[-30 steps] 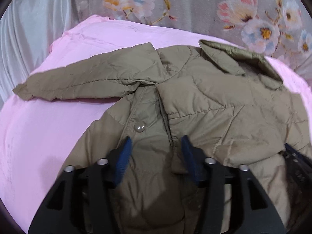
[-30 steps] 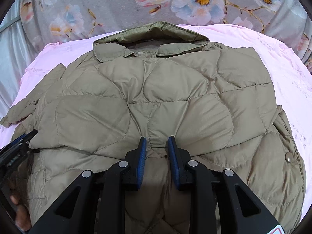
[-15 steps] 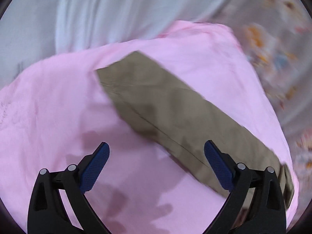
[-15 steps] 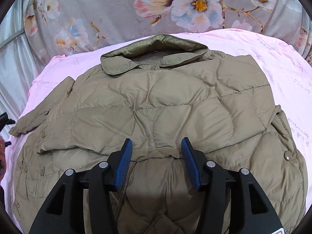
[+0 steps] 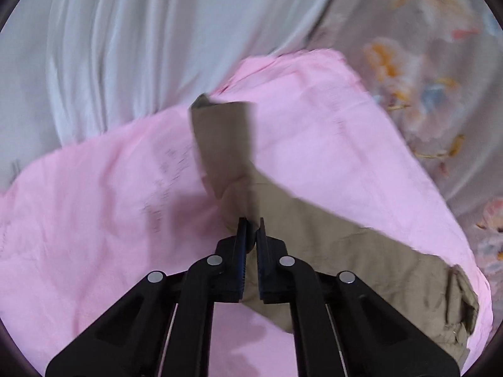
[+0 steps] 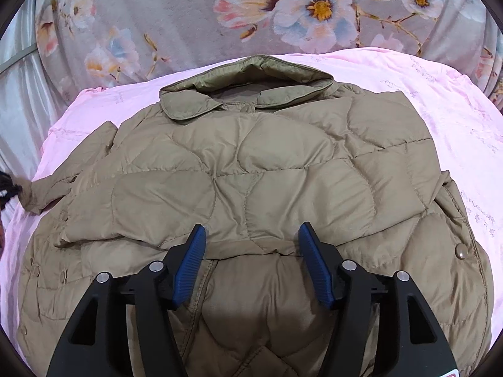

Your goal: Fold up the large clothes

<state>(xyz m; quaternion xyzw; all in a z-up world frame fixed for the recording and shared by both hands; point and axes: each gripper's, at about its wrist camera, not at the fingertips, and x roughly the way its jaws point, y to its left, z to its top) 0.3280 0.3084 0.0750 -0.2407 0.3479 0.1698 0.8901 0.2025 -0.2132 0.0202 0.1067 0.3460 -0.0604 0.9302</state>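
A: The left gripper (image 5: 251, 224) has its jaws pinched together on the sleeve (image 5: 226, 144) of the jacket (image 6: 251, 182), biting the cloth partway along. Beyond the jaws, toward twelve o'clock, the free cuff end stands up off the pink sheet (image 5: 94, 220); the rest of the sleeve trails off to four o'clock, back to the body.

B: And the right gripper (image 6: 251, 238)?

A: Spread wide and holding nothing. It hovers low over the front of the jacket, just above the folded-over edge of the other sleeve, which already lies across the chest. From there the quilted body spreads out, with the collar (image 6: 248, 94) at twelve o'clock and a snap button (image 6: 460, 249) at three o'clock. The sleeve the left gripper holds pokes out at nine o'clock in this view.

B: So one sleeve remains to fold in. What might spoil it?

A: The fabric looks slick and puffy, I'd judge, so the pinch may slip as the sleeve is carried across. The loose cuff end could flop and land doubled under. And dragging instead of lifting could tug the whole jacket sideways, undoing the sleeve already laid flat, since the right gripper isn't pinning anything down. The left view is blurred, so how deep the bite goes I can't say.
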